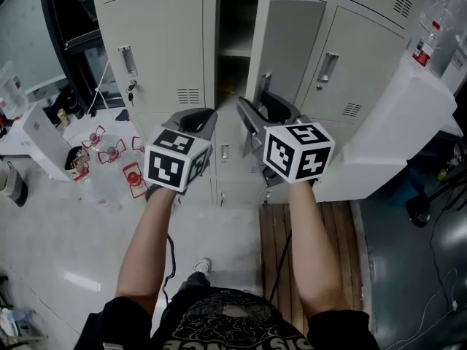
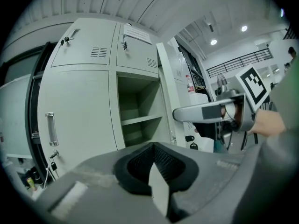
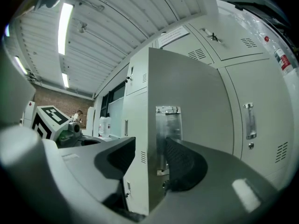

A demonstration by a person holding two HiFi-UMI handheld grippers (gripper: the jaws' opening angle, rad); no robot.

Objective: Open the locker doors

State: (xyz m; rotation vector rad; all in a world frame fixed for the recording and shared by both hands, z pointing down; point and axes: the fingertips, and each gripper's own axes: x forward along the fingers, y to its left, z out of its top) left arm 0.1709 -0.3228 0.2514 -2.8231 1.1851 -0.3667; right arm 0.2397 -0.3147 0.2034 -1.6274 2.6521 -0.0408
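Observation:
A bank of pale grey lockers fills the head view. The middle door stands ajar, showing a dark compartment with a shelf. My right gripper straddles that door's free edge, one jaw on each side just below the recessed handle. A gap shows at the inner pad, so the right gripper is open. My left gripper hovers in front of the lockers with its pads together and nothing between them. The left door and right door are closed.
Keys hang under the left door's handle. Bottles in red wire holders stand on the floor at the left. A white cabinet juts out at the right, and a wooden pallet lies below the lockers.

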